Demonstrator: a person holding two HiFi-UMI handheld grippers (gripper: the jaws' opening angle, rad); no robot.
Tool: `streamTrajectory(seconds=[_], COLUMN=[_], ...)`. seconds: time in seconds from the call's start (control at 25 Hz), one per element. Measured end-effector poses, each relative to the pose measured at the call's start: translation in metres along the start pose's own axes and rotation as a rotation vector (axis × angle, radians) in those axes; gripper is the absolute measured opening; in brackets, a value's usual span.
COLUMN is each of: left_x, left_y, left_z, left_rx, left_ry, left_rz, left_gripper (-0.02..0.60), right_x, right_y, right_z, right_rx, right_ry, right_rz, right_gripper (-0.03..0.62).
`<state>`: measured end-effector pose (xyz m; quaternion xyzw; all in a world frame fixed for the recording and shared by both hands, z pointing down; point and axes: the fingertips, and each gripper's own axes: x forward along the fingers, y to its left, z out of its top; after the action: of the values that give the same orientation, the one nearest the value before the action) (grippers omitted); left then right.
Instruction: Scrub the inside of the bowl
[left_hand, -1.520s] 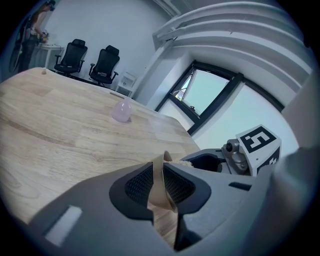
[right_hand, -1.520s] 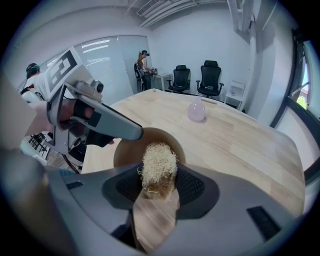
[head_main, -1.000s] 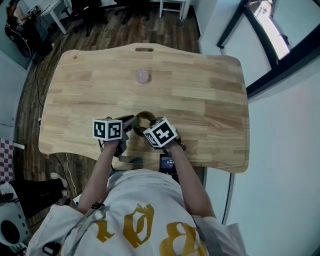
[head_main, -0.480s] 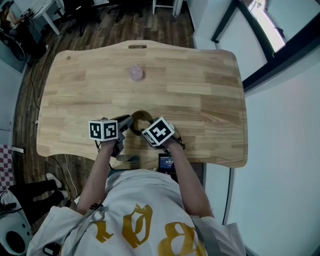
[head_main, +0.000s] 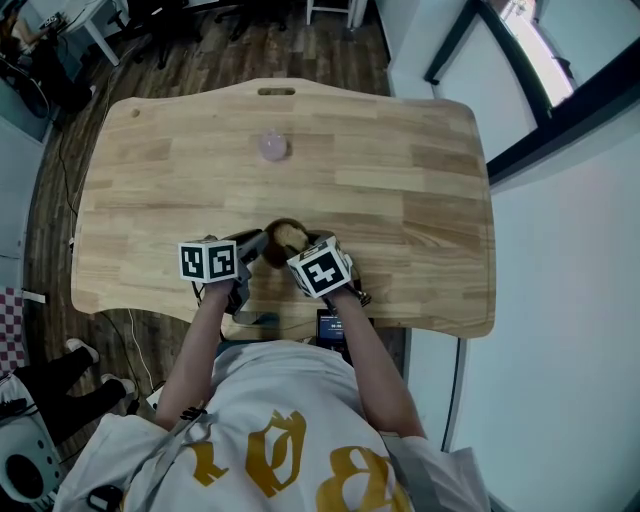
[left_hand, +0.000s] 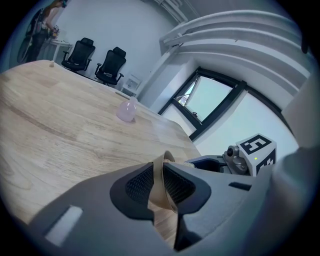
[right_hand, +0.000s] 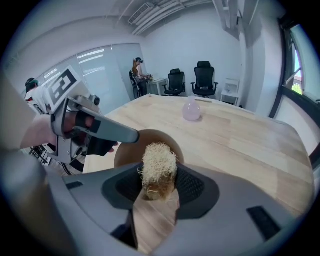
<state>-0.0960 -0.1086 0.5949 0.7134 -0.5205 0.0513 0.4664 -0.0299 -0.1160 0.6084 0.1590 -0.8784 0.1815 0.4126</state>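
Observation:
A small brown bowl (head_main: 283, 234) sits near the front edge of the wooden table (head_main: 400, 180). My left gripper (left_hand: 161, 184) is shut on the bowl's rim (left_hand: 165, 172), one jaw inside and one outside. My right gripper (right_hand: 158, 186) is shut on a pale fibrous scrubber (right_hand: 159, 167), held just over the bowl (right_hand: 127, 150) at its near edge. In the head view both grippers meet at the bowl, the left gripper (head_main: 252, 248) from the left and the right gripper (head_main: 300, 250) from the near right.
A pink rounded bottle (head_main: 271, 146) stands toward the table's far side, also seen as the pink bottle (left_hand: 126, 110) and pink bottle (right_hand: 191, 109). Office chairs (right_hand: 192, 80) and a person stand beyond the table. A window wall runs along the right.
The right gripper with the scrubber has shifted slightly within the bowl's mouth. The left gripper and bowl have stayed in place.

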Motion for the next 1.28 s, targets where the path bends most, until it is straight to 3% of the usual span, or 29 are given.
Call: streamTrajectory(seconds=[0.24, 0.36, 0.6, 0.72, 1.08, 1.28], left_x=[0.008, 0.011, 0.017, 0.015, -0.017, -0.048], left_y=[0.022, 0.036, 0.051, 0.053, 0.039, 0.006], left_z=[-0.003, -0.011, -0.009, -0.002, 0.019, 0.05], left_rx=[-0.064, -0.116, -0.202, -0.203, -0.026, 0.202], left_ry=[-0.006, -0.009, -0.065, -0.11, -0.207, -0.327], left_rz=[0.006, 0.019, 0.026, 0.04, 0.101, 0.161], left_gripper=[0.057, 0.057, 0.055, 0.055, 0.055, 0.055], right_x=[-0.007, -0.017, -0.026, -0.03, -0.069, -0.097], right_y=[-0.008, -0.015, -0.022, -0.026, -0.023, -0.024], right_z=[0.002, 0.006, 0.0, -0.002, 0.027, 0.032], right_rx=[0.075, 0.096, 0.139, 0.158, 0.123, 0.093], right_ry=[-0.058, -0.14, -0.186, -0.202, -0.394, -0.444], right_rz=[0.005, -0.022, -0.061, -0.09, -0.188, -0.306], right_gripper=[0.173, 0.173, 0.173, 0.173, 0.173, 0.173])
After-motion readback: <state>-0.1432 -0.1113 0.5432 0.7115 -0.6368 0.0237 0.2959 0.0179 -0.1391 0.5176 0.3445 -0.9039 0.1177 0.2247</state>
